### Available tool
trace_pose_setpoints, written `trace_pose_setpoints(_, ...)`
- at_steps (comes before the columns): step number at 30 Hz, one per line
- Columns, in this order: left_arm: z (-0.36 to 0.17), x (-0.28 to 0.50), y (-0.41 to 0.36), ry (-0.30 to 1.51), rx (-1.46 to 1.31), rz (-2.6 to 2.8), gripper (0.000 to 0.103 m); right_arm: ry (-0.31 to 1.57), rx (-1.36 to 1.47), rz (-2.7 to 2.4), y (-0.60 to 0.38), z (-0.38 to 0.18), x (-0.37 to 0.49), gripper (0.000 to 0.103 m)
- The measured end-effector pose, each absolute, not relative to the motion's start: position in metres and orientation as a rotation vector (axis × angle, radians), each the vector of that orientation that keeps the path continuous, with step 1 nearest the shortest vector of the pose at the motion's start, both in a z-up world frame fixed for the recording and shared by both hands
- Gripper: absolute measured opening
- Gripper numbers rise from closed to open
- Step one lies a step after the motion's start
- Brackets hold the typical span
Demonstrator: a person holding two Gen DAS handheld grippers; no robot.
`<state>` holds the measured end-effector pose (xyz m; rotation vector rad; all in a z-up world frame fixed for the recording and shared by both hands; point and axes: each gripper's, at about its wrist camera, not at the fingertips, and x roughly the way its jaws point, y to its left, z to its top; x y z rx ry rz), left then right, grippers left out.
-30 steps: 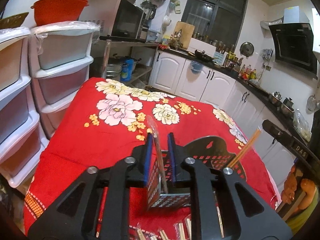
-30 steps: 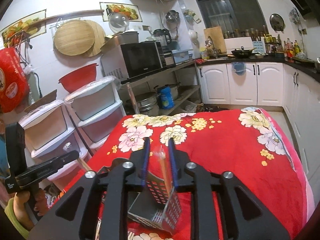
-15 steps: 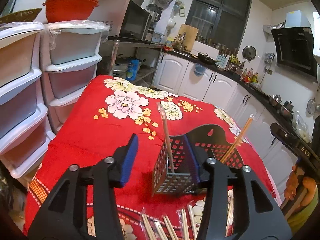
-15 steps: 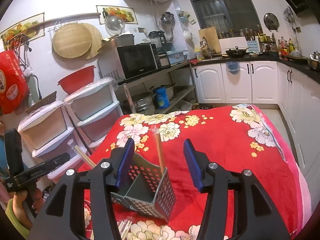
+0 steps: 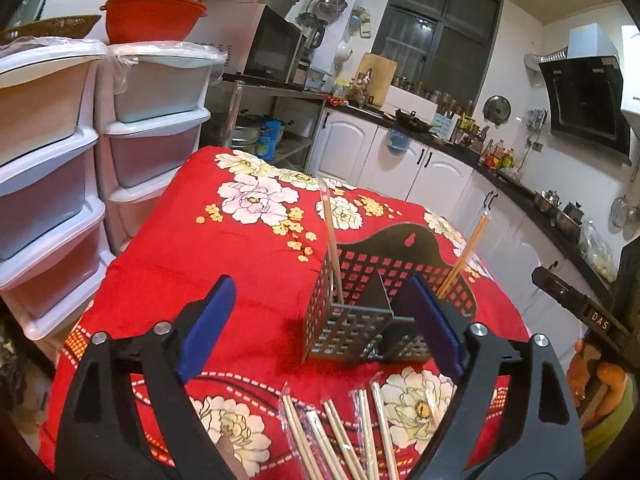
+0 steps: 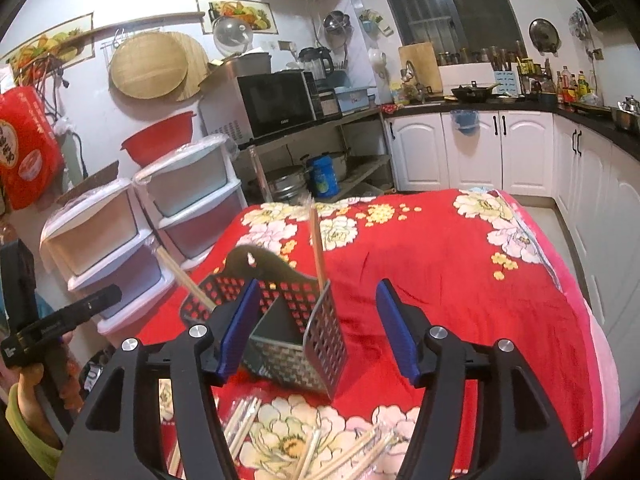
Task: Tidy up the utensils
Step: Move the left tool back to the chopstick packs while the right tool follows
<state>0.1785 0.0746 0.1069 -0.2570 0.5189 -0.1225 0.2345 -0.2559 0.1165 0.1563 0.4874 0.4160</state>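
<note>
A dark perforated utensil basket [image 5: 344, 332] [image 6: 324, 344] stands on the red flowered tablecloth [image 5: 240, 272] [image 6: 460, 280]. One wrapped pair of chopsticks [image 5: 332, 248] [image 6: 318, 248] leans upright in one compartment, another pair [image 5: 464, 252] [image 6: 184, 276] in the other. My left gripper [image 5: 320, 320] is just short of the basket, its jaws opening wide, and the pads touch nothing. My right gripper [image 6: 316, 328] is also opening, and the chopsticks stand free between its pads. Several loose wrapped chopsticks [image 5: 340, 432] [image 6: 240, 424] lie near the table's front edge.
Stacked plastic drawers [image 5: 152, 140] [image 6: 192, 200] stand beside the table's left side. White kitchen cabinets [image 5: 400, 160] [image 6: 472, 152] line the far wall. The other hand-held gripper shows at each view's edge: the right [image 5: 580, 308], the left [image 6: 52, 320].
Both grippers were shut on chopsticks standing in the basket. Both have let go, spread their jaws and drawn back, and the chopsticks stay leaning in the basket.
</note>
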Motion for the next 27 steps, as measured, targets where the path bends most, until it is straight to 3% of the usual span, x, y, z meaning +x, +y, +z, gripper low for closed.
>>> trace_pose_setpoints(6, 0.096, 0.169, 0.073, 0.539, -0.262, -0.118, 0.086, 0.530, 0.136, 0.427, -0.252, 0.103, 0.223, 0.058)
trace_pose_setpoints(27, 0.041, 0.155, 0.078, 0.703, -0.276, -0.093, 0.085, 0.694, 0.071, 0.539, -0.215, 0.054, 0.204, 0.058)
